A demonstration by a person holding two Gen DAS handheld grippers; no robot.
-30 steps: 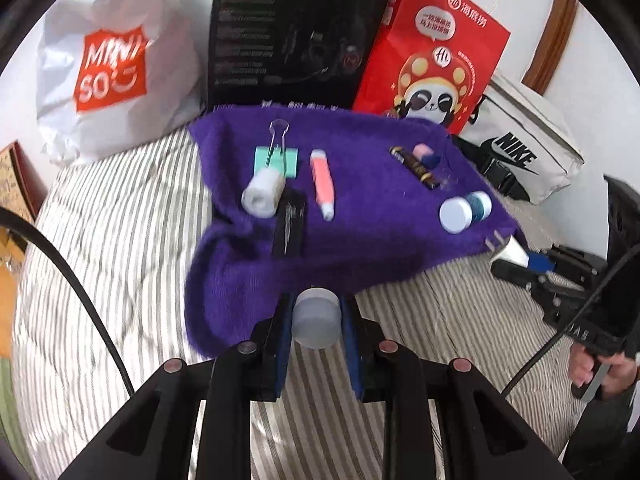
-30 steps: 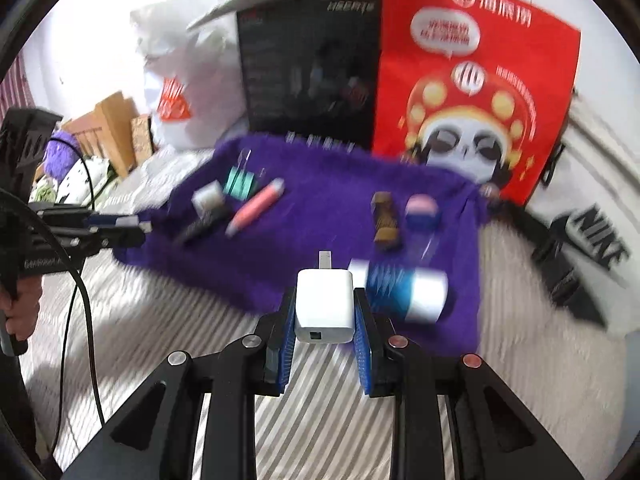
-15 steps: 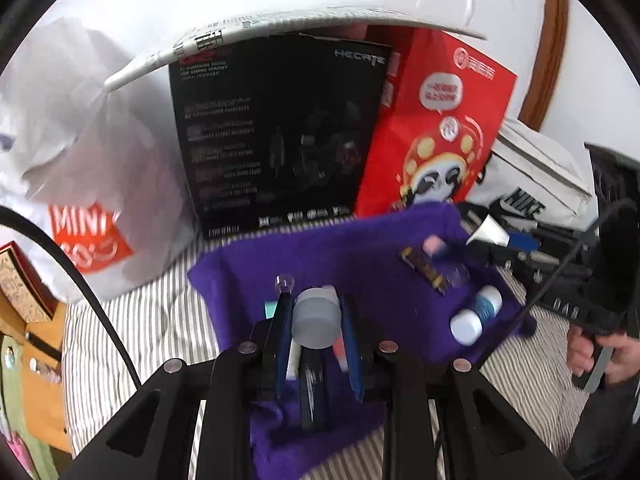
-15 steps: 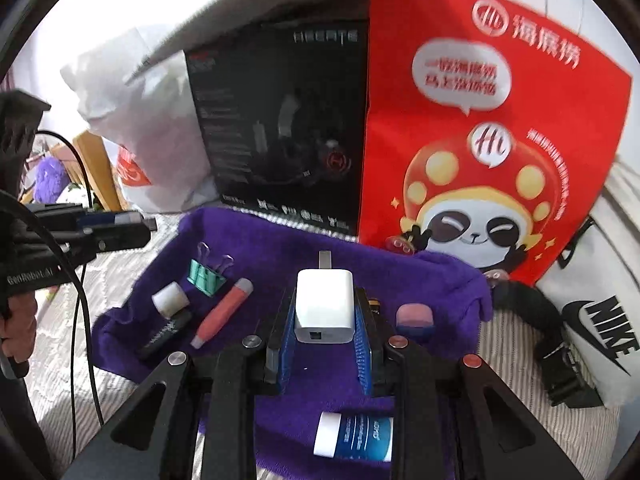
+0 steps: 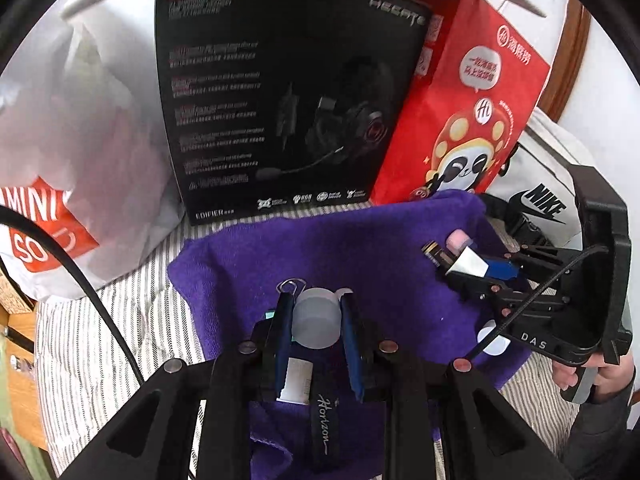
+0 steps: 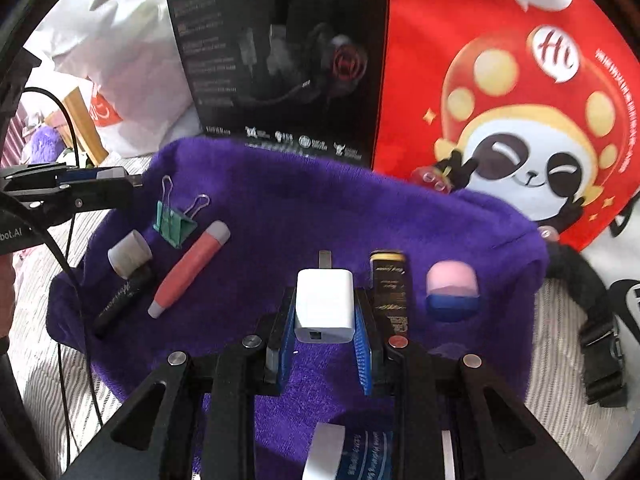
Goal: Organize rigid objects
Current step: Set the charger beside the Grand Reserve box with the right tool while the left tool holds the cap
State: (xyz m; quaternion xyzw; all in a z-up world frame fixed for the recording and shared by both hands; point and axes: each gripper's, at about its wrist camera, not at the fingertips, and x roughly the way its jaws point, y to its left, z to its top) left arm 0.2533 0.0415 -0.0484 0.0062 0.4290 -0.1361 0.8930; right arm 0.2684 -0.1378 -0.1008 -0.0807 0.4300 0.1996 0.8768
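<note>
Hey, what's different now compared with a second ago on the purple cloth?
Both grippers have moved forward over the purple cloth, toward the black headset box. The left gripper still clamps the grey round cap; the right gripper still clamps the white charger plug. Nothing was released, and the clip, marker and tubes on the cloth lie as before.

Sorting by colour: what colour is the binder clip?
Green, with silver wire handles; the binder clip shows best in the right wrist view.
</note>
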